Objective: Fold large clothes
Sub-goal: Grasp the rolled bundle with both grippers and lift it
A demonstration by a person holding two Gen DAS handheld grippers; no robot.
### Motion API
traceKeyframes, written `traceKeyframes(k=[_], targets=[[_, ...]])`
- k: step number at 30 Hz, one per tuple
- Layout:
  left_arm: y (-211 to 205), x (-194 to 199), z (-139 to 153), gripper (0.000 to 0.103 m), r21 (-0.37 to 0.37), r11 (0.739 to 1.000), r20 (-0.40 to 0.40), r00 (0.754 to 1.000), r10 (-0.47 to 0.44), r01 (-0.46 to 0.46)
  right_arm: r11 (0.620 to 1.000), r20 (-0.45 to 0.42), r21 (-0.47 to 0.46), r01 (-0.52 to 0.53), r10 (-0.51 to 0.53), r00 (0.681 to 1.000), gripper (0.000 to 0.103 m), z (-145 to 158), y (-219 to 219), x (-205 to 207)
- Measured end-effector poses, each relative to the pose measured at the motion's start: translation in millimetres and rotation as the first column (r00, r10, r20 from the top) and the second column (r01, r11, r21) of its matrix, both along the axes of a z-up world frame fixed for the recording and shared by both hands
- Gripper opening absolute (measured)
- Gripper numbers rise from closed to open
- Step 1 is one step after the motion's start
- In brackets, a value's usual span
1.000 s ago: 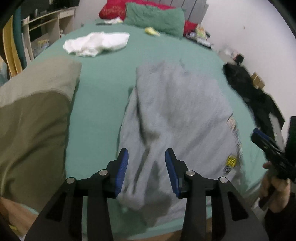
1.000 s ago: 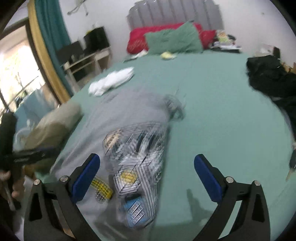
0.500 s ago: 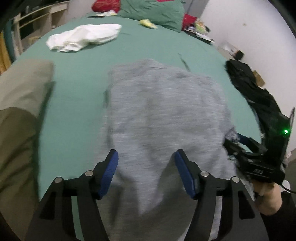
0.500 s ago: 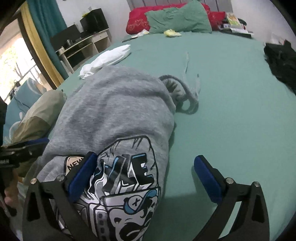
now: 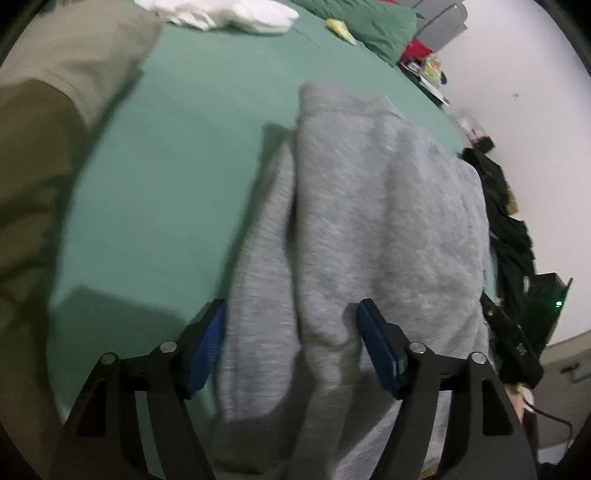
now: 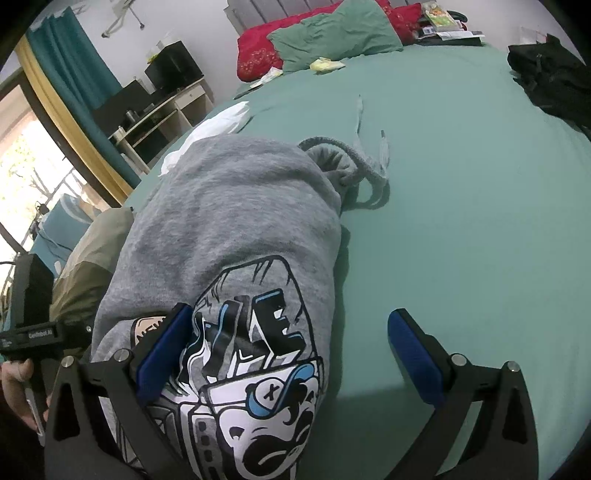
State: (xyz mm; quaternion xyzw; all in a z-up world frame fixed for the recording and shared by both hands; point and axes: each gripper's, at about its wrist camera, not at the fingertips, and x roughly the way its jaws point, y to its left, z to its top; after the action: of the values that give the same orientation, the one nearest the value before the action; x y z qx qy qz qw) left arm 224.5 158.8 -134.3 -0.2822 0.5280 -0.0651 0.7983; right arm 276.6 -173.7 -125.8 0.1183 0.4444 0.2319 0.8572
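Lowering closer, both open claws now straddle the grey hoodie (image 5: 369,206).

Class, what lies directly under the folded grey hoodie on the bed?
The grey fleece hoodie rests on the green bedsheet, its drawstrings trailing beside it. Whatever lies beneath its folded layers is covered.

Green-sheeted bed (image 6: 461,206) carries grey hoodie (image 6: 236,221), white cloth (image 5: 229,14), olive garment (image 5: 48,110), black clothing (image 6: 554,77), pillows (image 6: 332,37).

A white garment (image 6: 218,125) lies crumpled on the green bedsheet (image 6: 480,206) — green pillow (image 6: 332,37) and red pillow (image 6: 258,51) at the headboard, black clothing (image 6: 554,77) heaped at the bed's edge.
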Motion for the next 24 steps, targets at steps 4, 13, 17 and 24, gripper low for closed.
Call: traceKeyframes(k=[4,13,17,24], targets=[[-10.7,7.3,-7.7,0.076,-0.107,0.992,0.002,0.998,-0.063,0.063,1.000,-0.005,0.011,0.002,-0.002,1.000,0.101,-1.1,-1.9,2.0],[-27.1,6.2,-5.5,0.077,-0.287,0.948,0.088,0.989,-0.117,0.137,0.998,-0.042,0.059,0.000,0.003,0.999,0.101,-6.7,-10.3,7.5],[-29.6,-0.1,1.5,0.083,-0.376,0.915,0.156,0.983,-0.092,0.145,0.998,-0.046,0.065,0.003,0.000,0.999,0.101,-7.5,-12.4,7.7],[-65.9,9.8,6.8,0.094,-0.240,0.961,0.142,0.984,-0.106,0.138,0.999,-0.055,0.046,0.021,-0.019,0.998,0.101,-4.8,-12.0,6.4]])
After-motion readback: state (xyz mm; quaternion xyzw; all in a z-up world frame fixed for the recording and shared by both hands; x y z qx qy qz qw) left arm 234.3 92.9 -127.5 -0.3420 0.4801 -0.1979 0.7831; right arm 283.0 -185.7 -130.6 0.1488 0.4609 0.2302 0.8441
